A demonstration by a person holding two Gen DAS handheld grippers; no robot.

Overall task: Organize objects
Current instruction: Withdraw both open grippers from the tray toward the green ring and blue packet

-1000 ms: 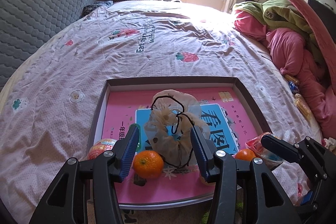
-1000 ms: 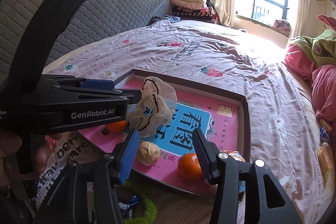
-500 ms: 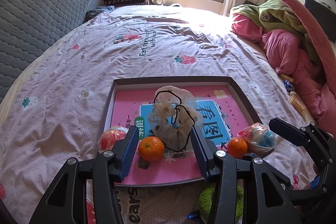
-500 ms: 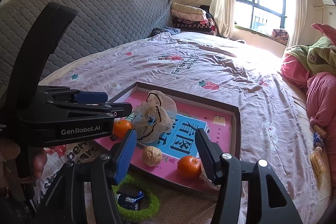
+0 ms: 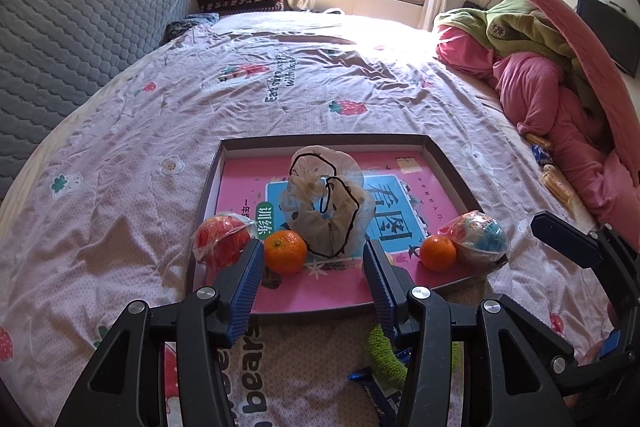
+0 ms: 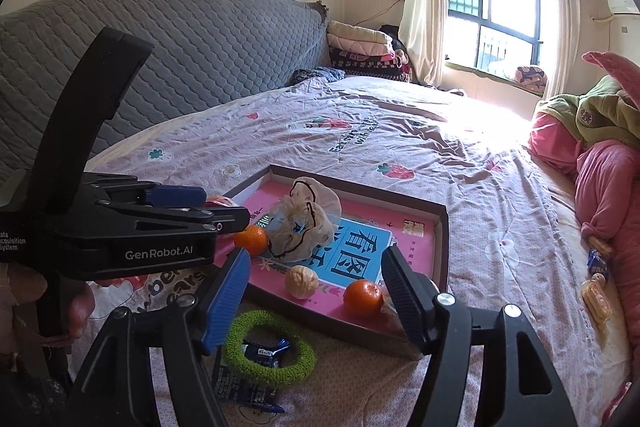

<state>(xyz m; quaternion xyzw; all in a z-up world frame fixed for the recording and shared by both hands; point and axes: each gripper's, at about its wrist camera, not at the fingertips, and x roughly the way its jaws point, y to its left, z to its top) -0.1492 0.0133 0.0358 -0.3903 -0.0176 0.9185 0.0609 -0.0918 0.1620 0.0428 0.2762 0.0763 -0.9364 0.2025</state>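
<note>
Fruit and wrapped toys sit gathered in a shallow box lid point(image 5: 448, 163) on the bed point(image 5: 280, 95), apparently the collecting spot. Left gripper point(image 5: 314, 267) and right gripper point(image 6: 314, 281) hover with fingers spread wide, holding nothing. Green knitted ring point(image 6: 269, 347), encircling a blue candy point(image 6: 266, 349), lies just outside the lid, likely next.

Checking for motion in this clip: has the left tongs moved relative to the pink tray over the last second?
Yes. The left tongs has pulled back from the tray: the tray's near edge now lies ahead of its fingertips, uncovering the green ring on the bedspread.
</note>
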